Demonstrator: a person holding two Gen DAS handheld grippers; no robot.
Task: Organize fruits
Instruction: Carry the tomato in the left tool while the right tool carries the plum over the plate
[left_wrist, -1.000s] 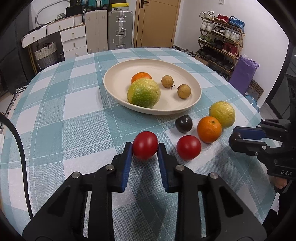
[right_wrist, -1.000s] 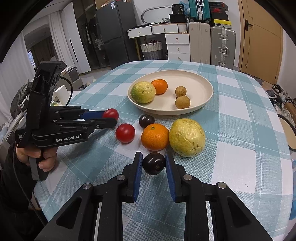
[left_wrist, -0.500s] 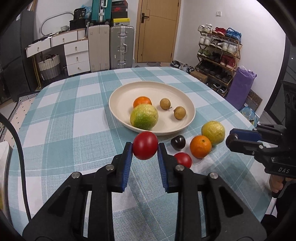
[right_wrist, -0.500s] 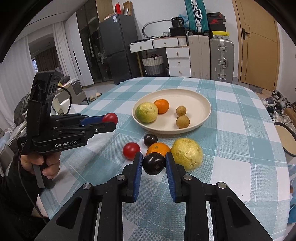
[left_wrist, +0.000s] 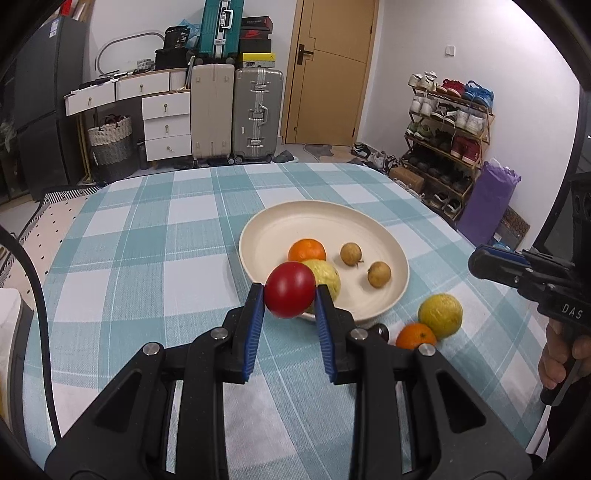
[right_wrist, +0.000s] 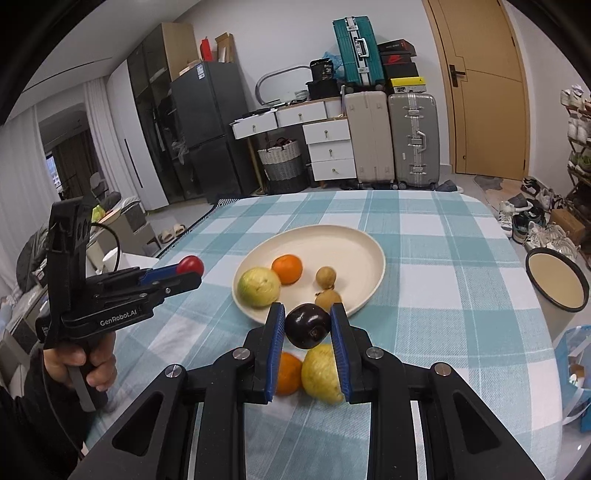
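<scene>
My left gripper (left_wrist: 290, 295) is shut on a red tomato (left_wrist: 290, 289) and holds it in the air near the front rim of the cream plate (left_wrist: 280, 221). My right gripper (right_wrist: 307, 326) is shut on a dark plum (right_wrist: 307, 325), lifted above the table in front of the plate (right_wrist: 351, 243). The plate holds an orange (left_wrist: 306, 250), a green-yellow guava (right_wrist: 258, 287) and two small brown longans (left_wrist: 351, 253). On the cloth lie an orange (left_wrist: 415, 335), a yellow guava (left_wrist: 440, 315) and a dark plum (left_wrist: 380, 329), partly hidden by my left finger.
The round table has a teal-checked cloth (left_wrist: 147, 236). The left gripper also shows in the right wrist view (right_wrist: 188, 267). Suitcases (left_wrist: 255, 114), drawers and a shoe rack (left_wrist: 447, 122) stand beyond the table. A round stool (right_wrist: 554, 284) stands to the right.
Both grippers have risen with their fruits and moved toward the plate. The second tomato on the cloth is now out of sight behind the left gripper.
</scene>
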